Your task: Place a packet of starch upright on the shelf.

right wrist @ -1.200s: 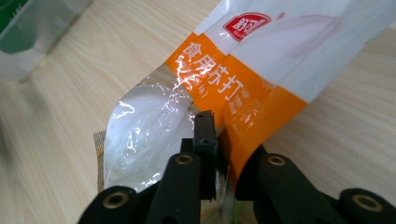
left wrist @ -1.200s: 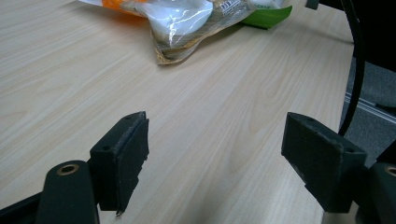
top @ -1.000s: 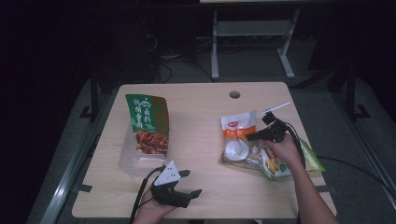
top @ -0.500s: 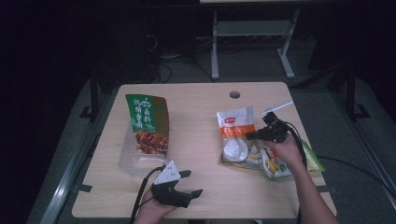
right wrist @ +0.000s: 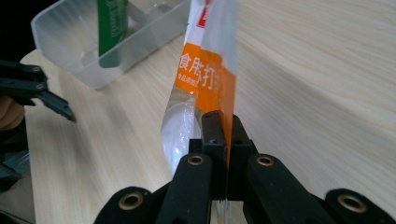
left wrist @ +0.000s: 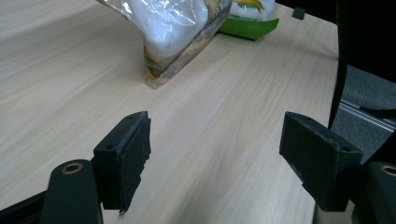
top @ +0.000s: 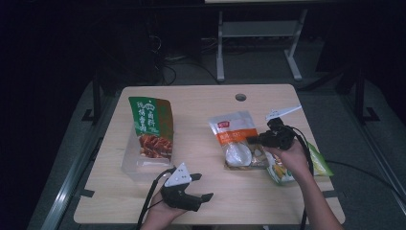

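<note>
i am pinching the orange snack bag (right wrist: pixel 205 79) edge in my right tongs (right wrist: pixel 219 135), the clear tray (top: pixel 139 165) lying left, nearer my wide-open left tongs (top: pixel 198 189).

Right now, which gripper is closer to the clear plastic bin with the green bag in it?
Left. The left gripper sits just in front of the clear bin, jaws open and empty. The right gripper is across the table, shut on the orange snack bag.

Three snack bags (top: pixel 238 139), one clear plastic tray (top: pixel 135 165) and two grippers (top: pixel 187 189) are on view.
</note>
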The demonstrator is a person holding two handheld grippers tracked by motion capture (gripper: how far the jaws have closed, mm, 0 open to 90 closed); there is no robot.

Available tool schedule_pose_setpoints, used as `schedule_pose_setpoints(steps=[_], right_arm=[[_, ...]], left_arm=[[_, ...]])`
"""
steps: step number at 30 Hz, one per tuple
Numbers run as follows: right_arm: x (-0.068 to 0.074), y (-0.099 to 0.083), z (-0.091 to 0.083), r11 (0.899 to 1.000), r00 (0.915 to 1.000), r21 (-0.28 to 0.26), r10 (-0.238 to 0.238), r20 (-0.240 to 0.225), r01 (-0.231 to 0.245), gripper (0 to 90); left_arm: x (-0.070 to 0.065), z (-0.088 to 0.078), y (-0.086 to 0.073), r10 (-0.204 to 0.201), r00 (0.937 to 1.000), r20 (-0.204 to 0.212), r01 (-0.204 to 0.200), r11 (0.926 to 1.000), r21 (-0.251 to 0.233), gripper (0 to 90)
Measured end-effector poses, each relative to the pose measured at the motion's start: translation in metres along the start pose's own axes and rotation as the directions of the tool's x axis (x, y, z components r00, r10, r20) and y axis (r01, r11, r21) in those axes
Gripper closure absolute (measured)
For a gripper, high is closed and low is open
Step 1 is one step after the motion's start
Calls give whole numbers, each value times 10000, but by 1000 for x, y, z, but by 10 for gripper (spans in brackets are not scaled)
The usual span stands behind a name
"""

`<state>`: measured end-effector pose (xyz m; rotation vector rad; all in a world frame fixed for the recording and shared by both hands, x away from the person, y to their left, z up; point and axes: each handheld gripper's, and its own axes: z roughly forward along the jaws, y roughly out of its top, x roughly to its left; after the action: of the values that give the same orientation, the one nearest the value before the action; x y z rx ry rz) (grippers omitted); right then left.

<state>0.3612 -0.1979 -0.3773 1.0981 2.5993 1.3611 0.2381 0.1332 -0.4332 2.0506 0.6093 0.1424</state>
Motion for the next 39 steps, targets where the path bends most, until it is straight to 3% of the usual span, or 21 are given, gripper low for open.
schedule_pose_setpoints(steps=[8,17,24,29,31,36,39], right_arm=[[20,3,-4,9975,9977,-207,-677,25,677,899],[42,7,-12,9914,9917,-402,-1255,-270,1244,900],[60,7,-7,9830,9806,-720,-1752,-881,1691,900],[62,-4,6,9819,9756,-412,-1884,-1129,1848,899],[58,-11,7,9848,9746,-546,-1710,-1446,1647,899],[57,-15,6,9813,9654,-372,-1925,-1758,1889,898],[57,-14,5,9791,9635,-223,-2030,-1746,2022,897]], left_arm=[[6,14,15,17,10000,91,-16,10000,-34,296],[14,26,15,-276,9996,59,276,9996,-33,354],[20,27,14,-648,9979,5,648,9978,-155,377],[22,28,11,-826,9965,-126,824,9964,-172,417],[25,31,10,-1055,9944,28,1055,9943,-165,446],[28,38,11,-1350,9903,330,1361,9901,-332,555],[28,41,12,-1301,9904,463,1318,9906,-357,670]])
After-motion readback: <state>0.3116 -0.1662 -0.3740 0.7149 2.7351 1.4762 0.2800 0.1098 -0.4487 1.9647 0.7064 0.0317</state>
